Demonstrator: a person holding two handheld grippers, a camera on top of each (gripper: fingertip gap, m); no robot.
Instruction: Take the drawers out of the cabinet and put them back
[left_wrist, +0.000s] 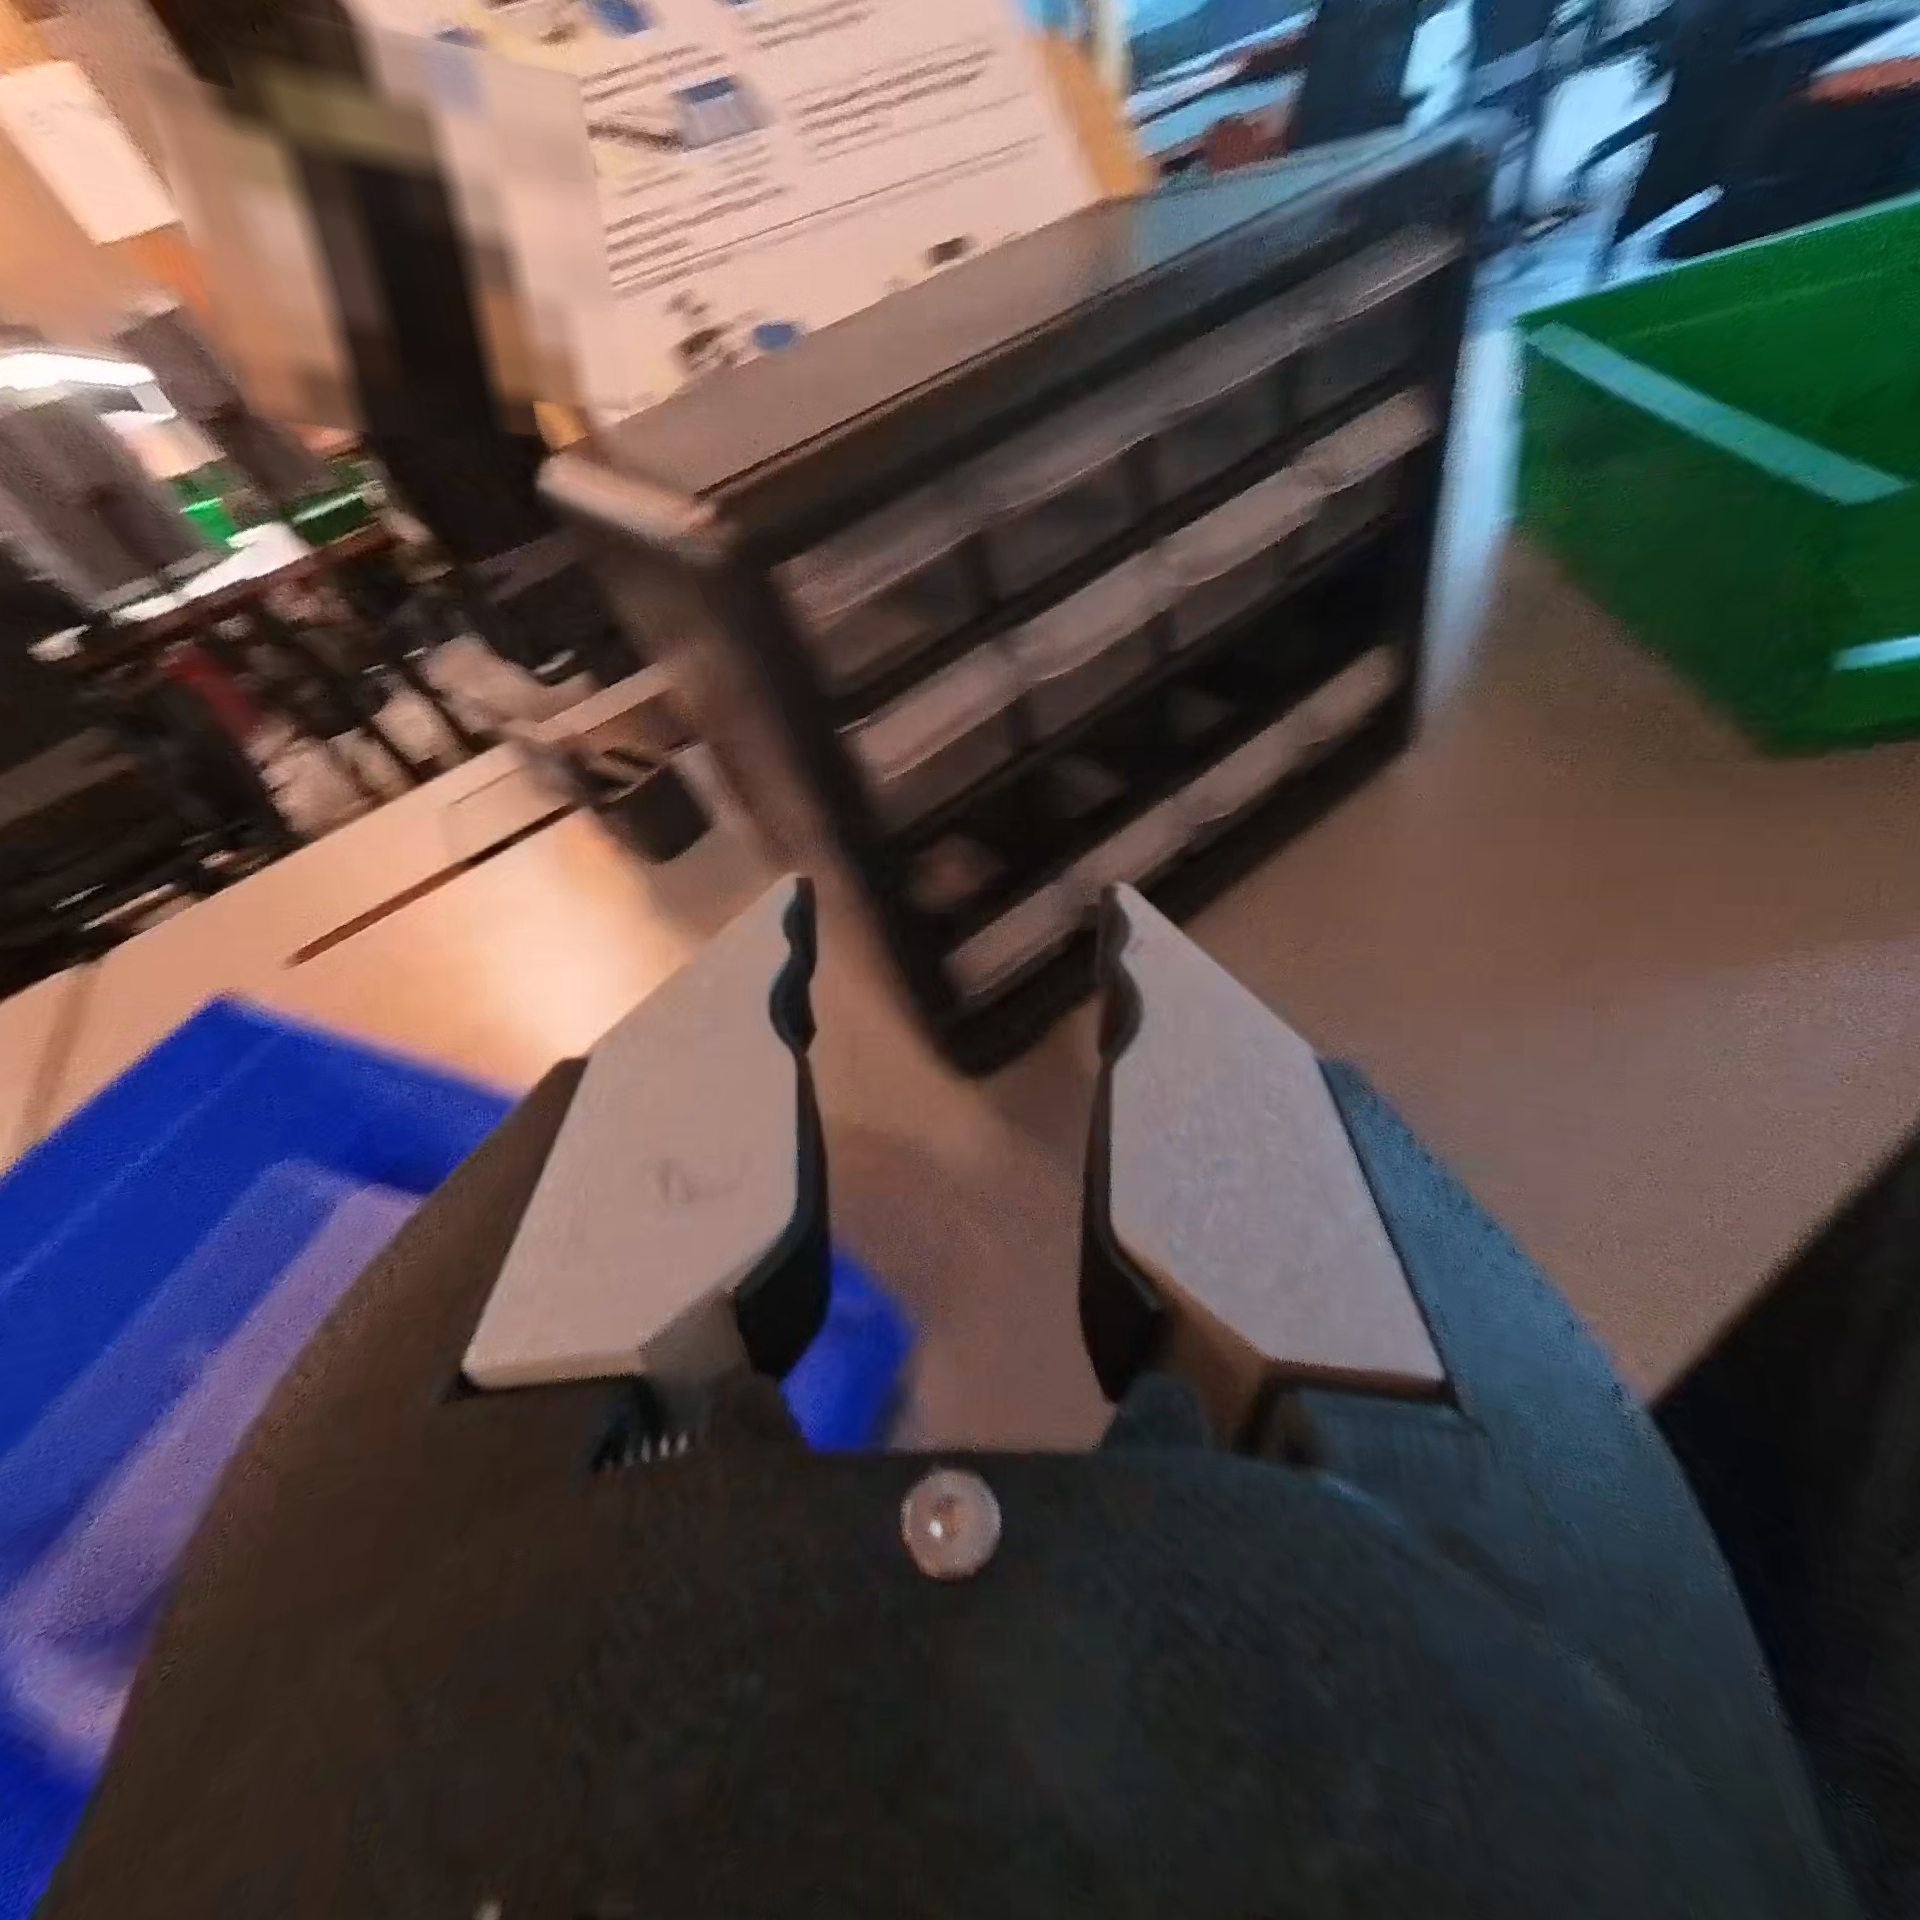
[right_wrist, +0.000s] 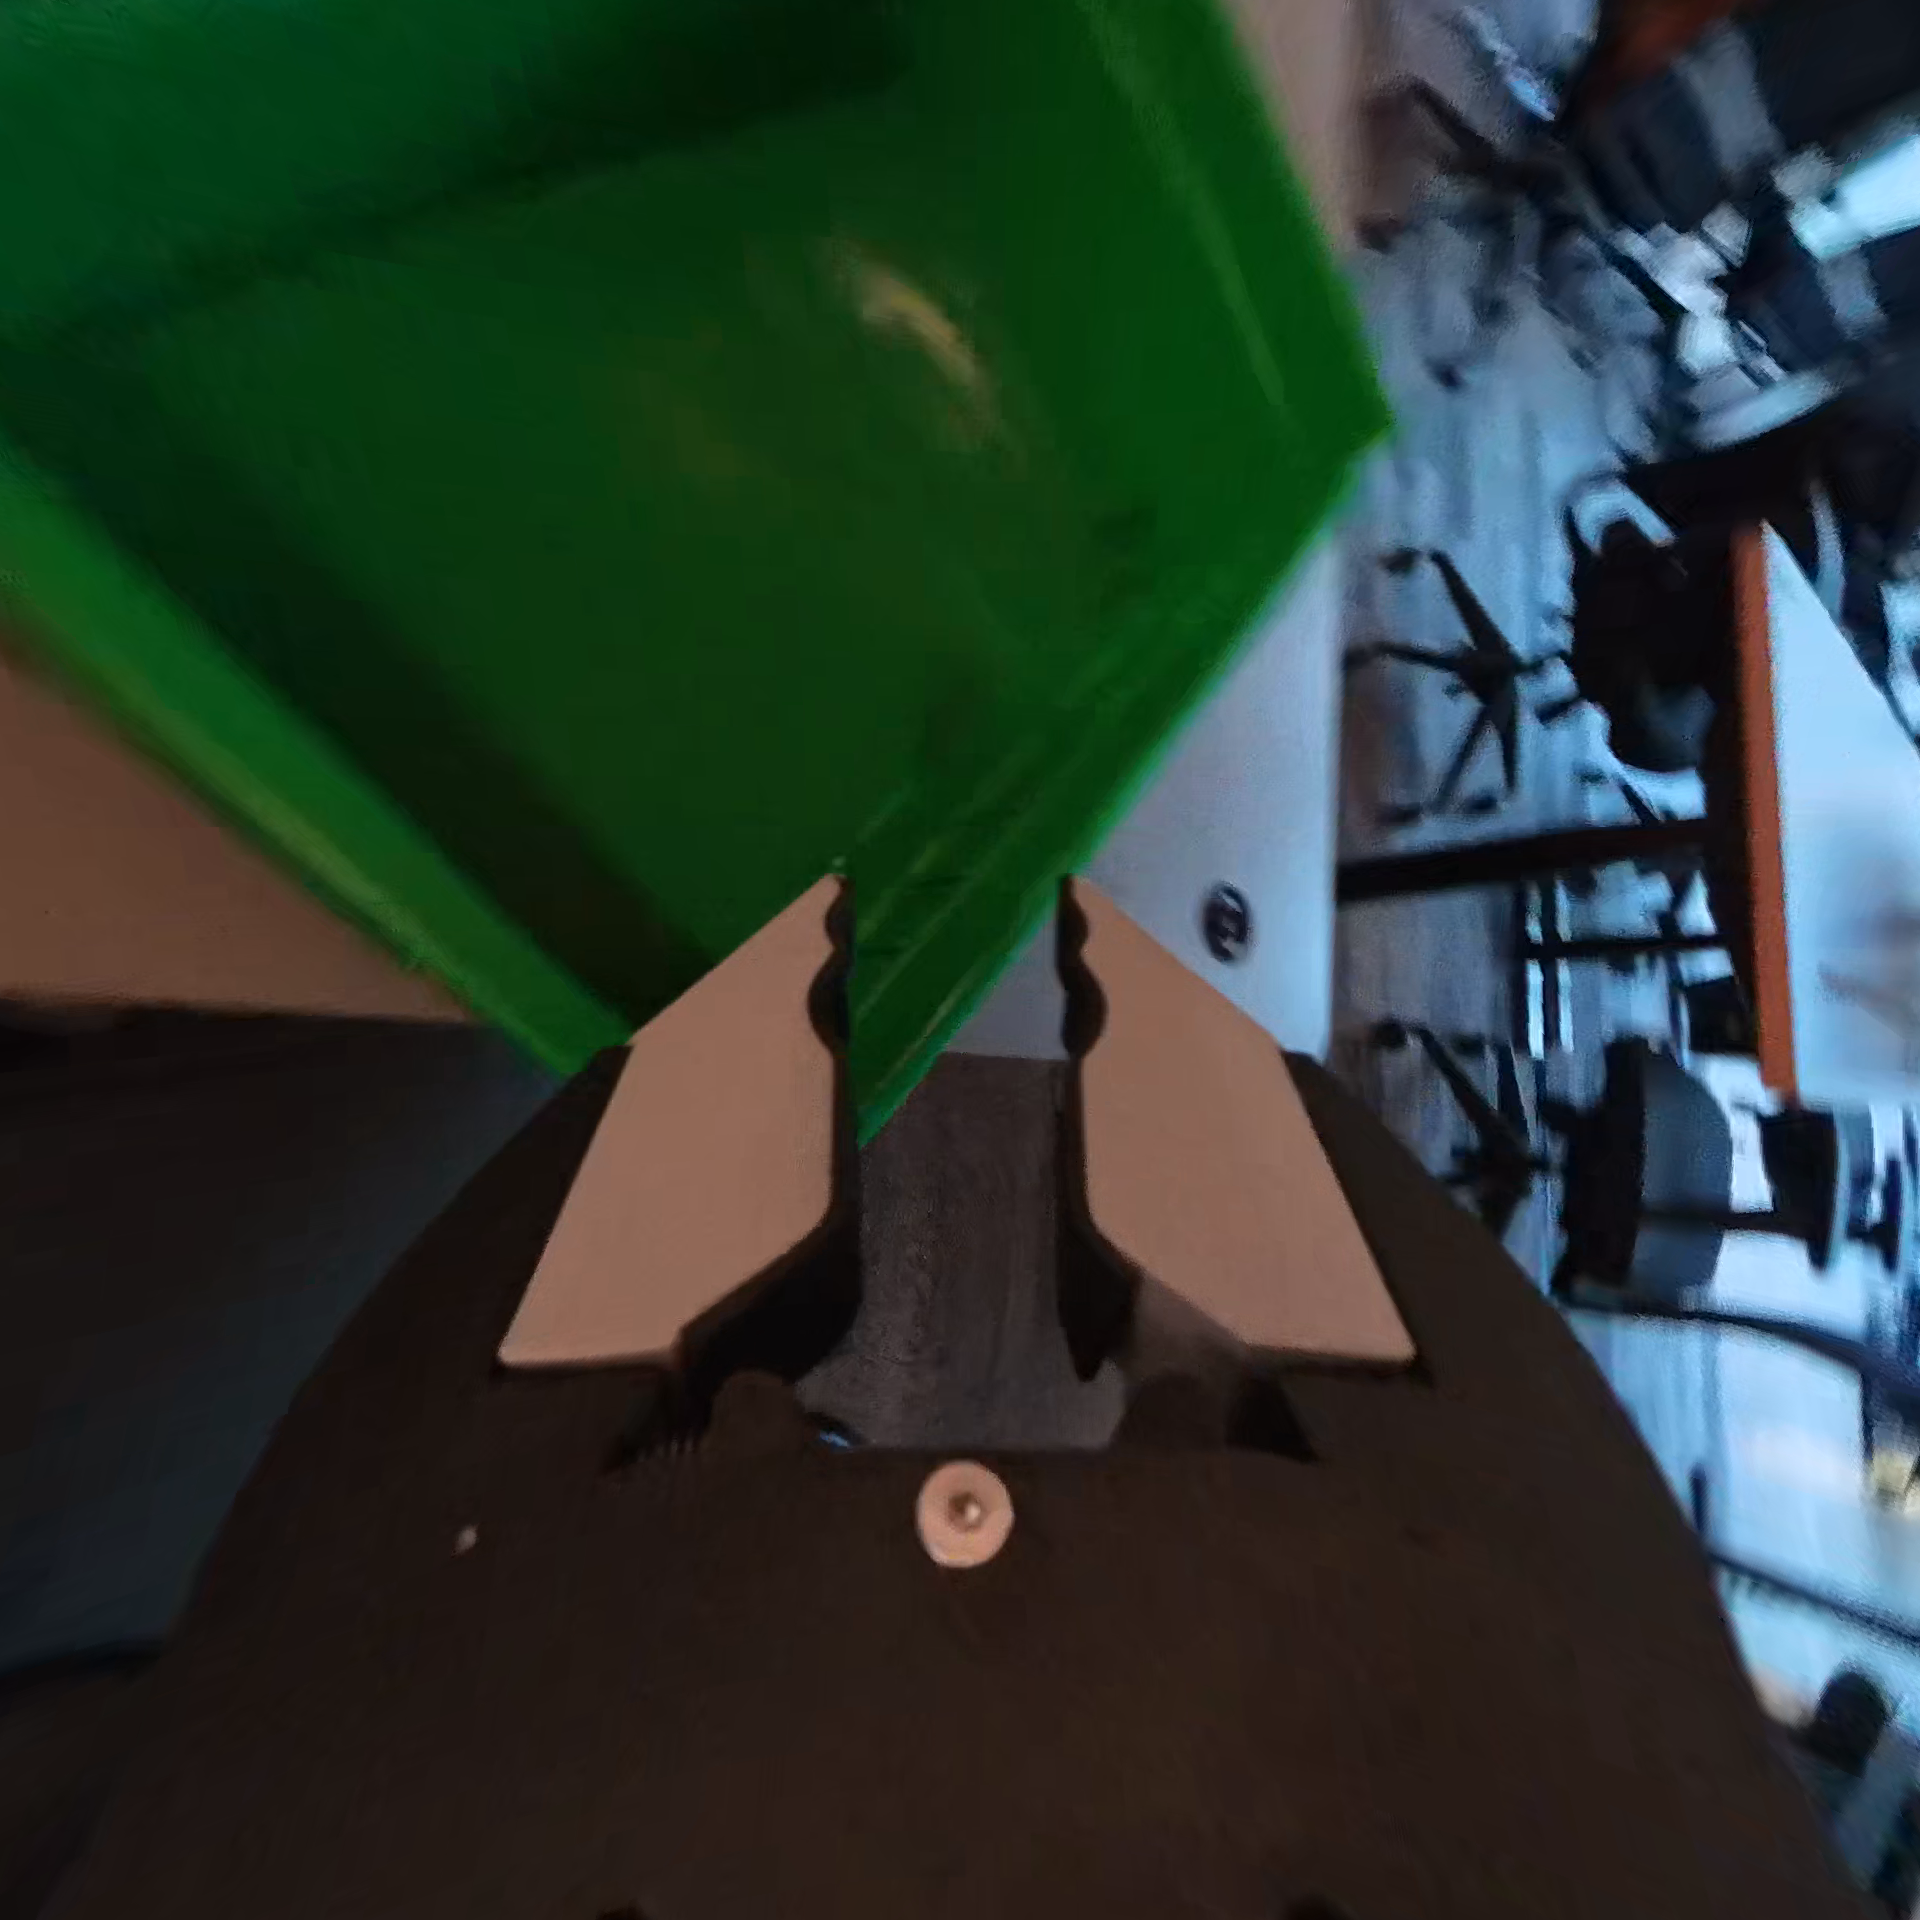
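A black cabinet (left_wrist: 1039, 436) with rows of small clear drawers (left_wrist: 1081, 644) stands on the tan table (left_wrist: 1507, 935), blurred in the left wrist view. Some slots in its lower rows look dark and open. My left gripper (left_wrist: 956, 914) is open and empty, a short way in front of the cabinet's lower near corner. My right gripper (right_wrist: 951, 904) is open and empty, its fingertips at the near corner of a green bin (right_wrist: 675, 468). The cabinet does not show in the right wrist view.
A blue bin (left_wrist: 208, 1299) lies at the lower left, under my left gripper. The green bin (left_wrist: 1745, 499) stands right of the cabinet. A white poster board (left_wrist: 810, 156) stands behind it. Office chairs (right_wrist: 1621, 675) and desks fill the room beyond the table edge.
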